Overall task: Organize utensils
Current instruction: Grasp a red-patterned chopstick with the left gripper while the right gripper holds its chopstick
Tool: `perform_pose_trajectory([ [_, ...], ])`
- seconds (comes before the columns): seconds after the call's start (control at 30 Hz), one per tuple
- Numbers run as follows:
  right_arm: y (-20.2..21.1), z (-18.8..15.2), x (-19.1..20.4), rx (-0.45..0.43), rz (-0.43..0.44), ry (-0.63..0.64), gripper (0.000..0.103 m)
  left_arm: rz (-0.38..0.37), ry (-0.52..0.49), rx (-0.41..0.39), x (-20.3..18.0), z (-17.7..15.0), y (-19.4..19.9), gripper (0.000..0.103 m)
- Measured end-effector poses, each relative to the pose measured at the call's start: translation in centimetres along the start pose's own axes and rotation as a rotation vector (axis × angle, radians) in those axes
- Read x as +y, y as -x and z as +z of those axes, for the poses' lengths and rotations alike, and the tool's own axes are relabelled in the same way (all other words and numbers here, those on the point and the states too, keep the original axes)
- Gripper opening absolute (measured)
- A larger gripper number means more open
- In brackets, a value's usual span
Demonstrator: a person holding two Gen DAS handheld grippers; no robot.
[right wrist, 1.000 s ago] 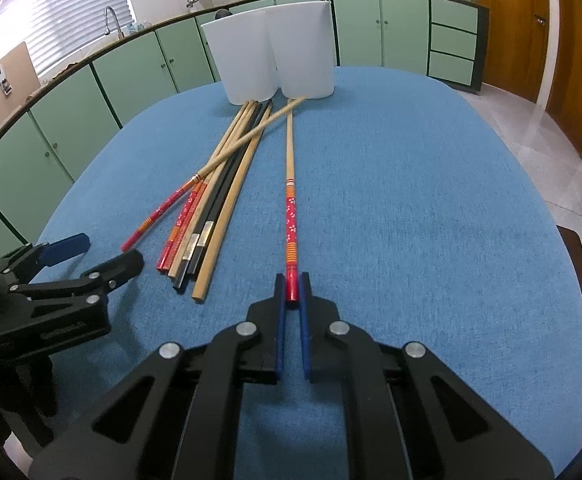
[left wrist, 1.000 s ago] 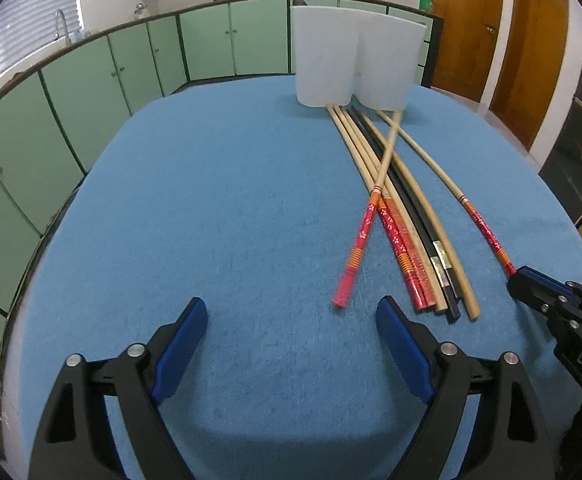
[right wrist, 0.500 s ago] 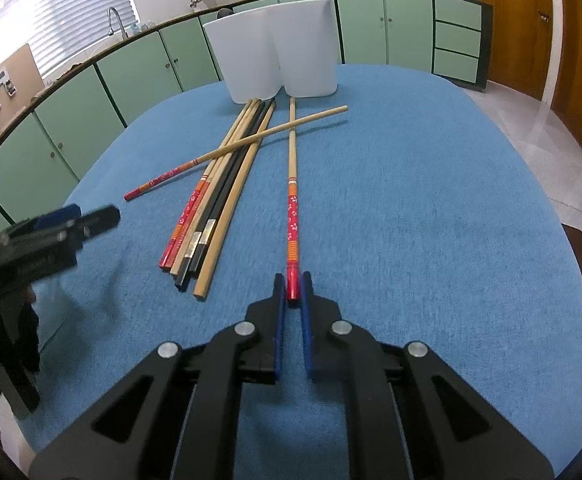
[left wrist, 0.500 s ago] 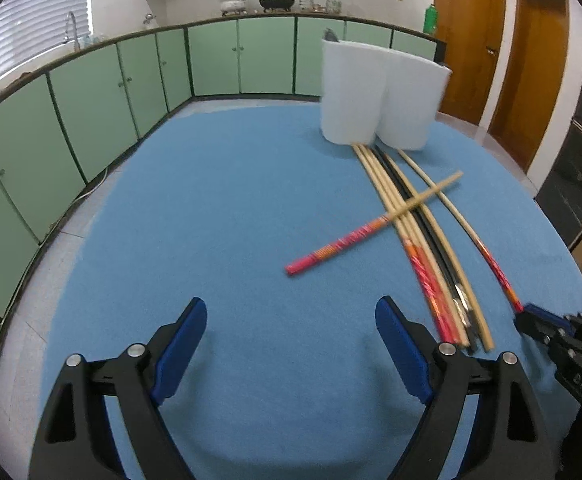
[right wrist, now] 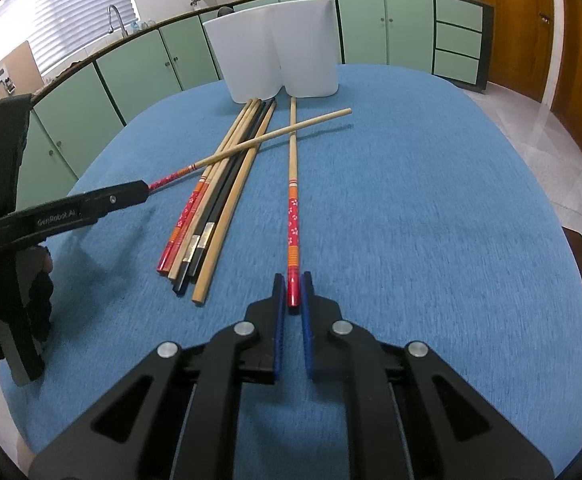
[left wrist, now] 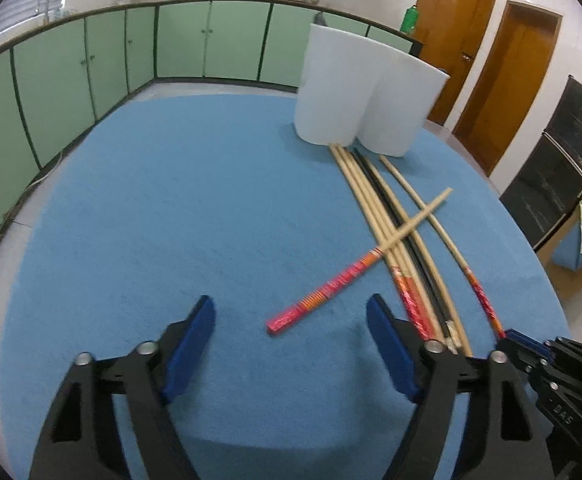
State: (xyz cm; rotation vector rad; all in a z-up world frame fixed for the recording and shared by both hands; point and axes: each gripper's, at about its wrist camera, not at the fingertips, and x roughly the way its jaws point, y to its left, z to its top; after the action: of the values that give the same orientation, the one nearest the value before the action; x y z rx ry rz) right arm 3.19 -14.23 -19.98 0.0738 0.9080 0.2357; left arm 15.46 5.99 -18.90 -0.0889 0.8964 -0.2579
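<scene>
Several chopsticks lie in a bundle (left wrist: 395, 232) (right wrist: 227, 184) on the blue table, tips toward a white two-lobed holder (left wrist: 363, 92) (right wrist: 279, 44). One red-handled chopstick (left wrist: 347, 272) (right wrist: 251, 144) lies crosswise over the bundle. My left gripper (left wrist: 291, 320) is open, its jaws on either side of that chopstick's red end, just short of it. My right gripper (right wrist: 291, 284) (left wrist: 519, 338) is shut on the red end of a separate red-handled chopstick (right wrist: 293, 200) (left wrist: 443, 236), which lies on the table to the right of the bundle.
The blue table (left wrist: 171, 220) (right wrist: 431, 200) falls off to tiled floor on all sides. Green cabinets (left wrist: 195, 40) run behind it, wooden doors (left wrist: 503, 80) at the right. The left gripper's body (right wrist: 11, 220) stands at the left of the right wrist view.
The crossing chopstick was swung out leftward across the bundle. My left gripper moved forward and now brackets its red end. My right gripper stays shut on its chopstick.
</scene>
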Motion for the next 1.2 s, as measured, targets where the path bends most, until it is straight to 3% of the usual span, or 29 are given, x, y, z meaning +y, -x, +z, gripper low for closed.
perform_pose_trajectory([
  [0.13, 0.0, 0.0, 0.1, 0.0, -0.002, 0.002, 0.008, -0.043, 0.002, 0.003, -1.1, -0.9, 0.4, 0.032],
  [0.27, 0.0, 0.0, 0.1, 0.0, -0.004, 0.003, 0.008, -0.087, -0.017, 0.019, -2.5, -2.0, 0.7, 0.019],
  [0.47, 0.0, -0.1, 0.1, -0.001, -0.001, 0.0, 0.008, -0.07, -0.063, 0.024, -3.9, -3.1, 1.5, 0.021],
  [0.63, 0.0, 0.0, 0.1, -0.001, -0.002, 0.001, 0.008, -0.073, -0.064, 0.021, -4.3, -2.6, 1.2, 0.04],
  [0.77, 0.0, 0.0, 0.1, -0.001, 0.001, -0.001, 0.008, -0.053, -0.087, 0.021, -4.7, -2.5, 0.9, 0.04],
  [0.87, 0.0, 0.0, 0.0, -0.001, 0.007, -0.006, 0.008, -0.051, -0.071, 0.017, -4.4, -2.4, 0.9, 0.028],
  [0.93, 0.0, 0.0, -0.1, 0.0, 0.009, -0.008, 0.009, -0.054, -0.06, 0.019, -4.1, -2.4, 0.7, 0.012],
  [1.0, 0.0, 0.0, -0.1, 0.001, 0.009, -0.006, 0.01, -0.05, -0.062, 0.016, -4.2, -2.4, 0.7, 0.009],
  [1.03, 0.0, 0.0, 0.0, 0.002, 0.014, -0.003, 0.012, -0.049, -0.068, 0.015, -4.3, -2.5, 0.8, 0.008],
  [1.13, -0.1, 0.0, 0.9, 0.007, 0.055, 0.045, 0.038, -0.032, -0.079, 0.011, -4.9, -3.2, 1.4, 0.006],
  [1.2, -0.2, 0.0, 1.7, 0.009, 0.021, 0.079, 0.039, -0.001, -0.066, 0.015, -5.1, -3.8, 1.8, 0.006],
])
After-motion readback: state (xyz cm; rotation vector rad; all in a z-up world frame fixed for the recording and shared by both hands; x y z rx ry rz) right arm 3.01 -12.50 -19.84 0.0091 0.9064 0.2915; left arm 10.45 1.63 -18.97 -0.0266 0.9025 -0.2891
